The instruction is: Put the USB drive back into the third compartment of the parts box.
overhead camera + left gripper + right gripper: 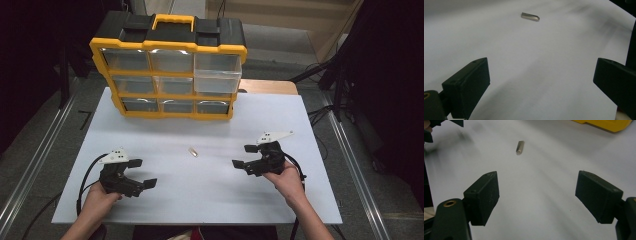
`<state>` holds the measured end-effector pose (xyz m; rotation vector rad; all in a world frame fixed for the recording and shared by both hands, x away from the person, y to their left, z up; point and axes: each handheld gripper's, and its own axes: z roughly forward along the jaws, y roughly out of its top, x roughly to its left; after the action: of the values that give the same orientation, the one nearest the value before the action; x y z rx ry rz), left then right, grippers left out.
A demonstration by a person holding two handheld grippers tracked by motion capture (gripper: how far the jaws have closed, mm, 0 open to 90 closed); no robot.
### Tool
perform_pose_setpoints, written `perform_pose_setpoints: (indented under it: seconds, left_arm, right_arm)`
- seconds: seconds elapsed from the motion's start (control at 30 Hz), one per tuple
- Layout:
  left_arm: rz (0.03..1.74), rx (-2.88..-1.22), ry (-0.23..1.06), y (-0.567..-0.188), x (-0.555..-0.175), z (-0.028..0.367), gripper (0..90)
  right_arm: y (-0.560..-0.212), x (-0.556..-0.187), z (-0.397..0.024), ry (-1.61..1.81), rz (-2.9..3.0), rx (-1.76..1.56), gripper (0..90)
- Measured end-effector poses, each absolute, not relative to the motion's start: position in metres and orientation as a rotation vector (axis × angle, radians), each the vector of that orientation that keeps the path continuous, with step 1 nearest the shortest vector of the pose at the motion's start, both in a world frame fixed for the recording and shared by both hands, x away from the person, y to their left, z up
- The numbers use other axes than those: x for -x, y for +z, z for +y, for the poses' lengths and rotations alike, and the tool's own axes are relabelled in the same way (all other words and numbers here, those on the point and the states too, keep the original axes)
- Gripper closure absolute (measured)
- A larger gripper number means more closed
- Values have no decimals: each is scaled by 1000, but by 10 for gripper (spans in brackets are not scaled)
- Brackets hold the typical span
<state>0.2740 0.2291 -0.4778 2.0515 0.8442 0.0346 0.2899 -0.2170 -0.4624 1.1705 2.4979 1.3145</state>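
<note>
Left gripper point(141, 172) sits low on the white tabletop point(210, 200), jaws spread and empty. A small metal piece point(193, 151) lies flat at mid-table, untouched, between both grippers. Right gripper point(244, 156) likewise stands spread, holding nothing.

Setting is reading as a lab or recording test bay, not a home. A white tabletop point(200, 200) is standing on a grey floor, with metal floor rails point(30, 170) running along both sides. Dark curtains or panels point(30, 60) are closing off the left and right edges, and black stand legs point(320, 75) with loose cables point(320, 115) are resting on the floor at the right. A yellow-and-black parts organizer point(170, 70) with clear drawers is sitting at the far edge, workshop-style. A wooden surface point(270, 86) is showing just behind the tabletop. Lighting is appearing dim and artificial.
</note>
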Motion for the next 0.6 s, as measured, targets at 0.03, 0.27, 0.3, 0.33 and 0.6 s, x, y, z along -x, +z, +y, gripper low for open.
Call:
perform_pose_setpoints:
  seconds: [0.03,0.27,0.3,0.33,0.6]
  left_arm:
    - [846,-2054,34,-478,-274,229,16]
    - [847,-2062,35,-478,-274,229,18]
    - [847,-2062,33,-478,-274,229,18]
    - [846,-2062,33,-478,-274,229,18]
    - [843,-2065,24,-479,-274,228,18]
  right_arm:
    - [-462,-290,-217,1314,2498,-1171,175]
    - [-457,-300,-206,1316,2498,-1180,175]
    - [-456,-301,-204,1316,2498,-1185,176]
    - [-456,-302,-203,1320,2497,-1184,177]
    - [-450,-315,-190,1342,2492,-1193,182]
